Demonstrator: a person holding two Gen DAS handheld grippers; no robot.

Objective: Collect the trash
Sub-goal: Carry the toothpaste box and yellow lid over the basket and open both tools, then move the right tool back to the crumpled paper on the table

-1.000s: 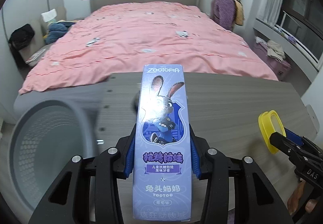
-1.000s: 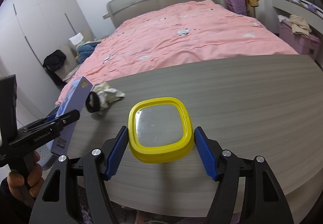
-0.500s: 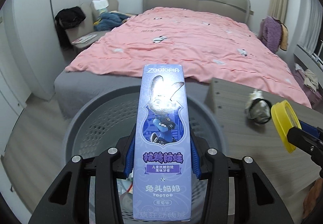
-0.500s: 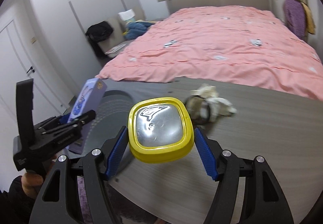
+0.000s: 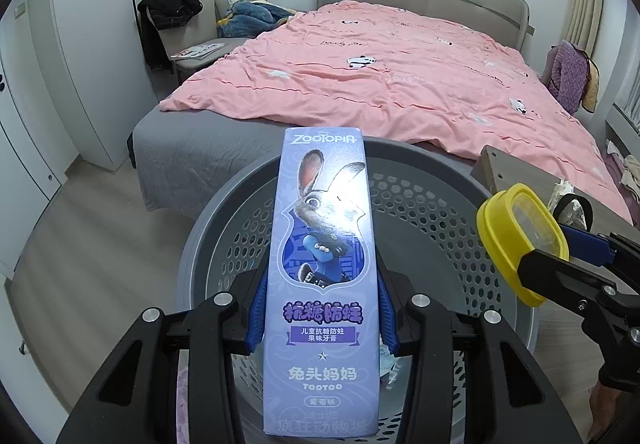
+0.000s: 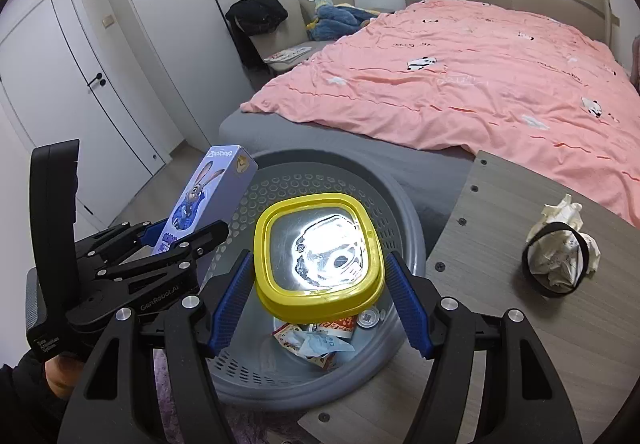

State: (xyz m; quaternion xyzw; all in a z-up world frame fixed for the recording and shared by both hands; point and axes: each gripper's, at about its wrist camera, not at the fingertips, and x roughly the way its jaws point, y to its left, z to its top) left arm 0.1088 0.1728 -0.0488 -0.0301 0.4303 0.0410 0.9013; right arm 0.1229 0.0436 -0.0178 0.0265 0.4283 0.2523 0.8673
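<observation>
Trash basket (image 6: 404,212), grey and perforated, stands on the floor beside the bench (image 6: 500,204). Above the basket, the left gripper's (image 5: 320,318) fingers pinch a purple toothpaste box (image 5: 324,264), and the right gripper's (image 6: 318,294) fingers pinch a yellow-rimmed lid (image 6: 318,256). Crumpled paper (image 6: 560,248) lies on the bench.

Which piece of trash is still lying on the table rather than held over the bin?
The crumpled paper wad with a black band around it; the toothpaste box and yellow lid are gripped above the basket.
</observation>
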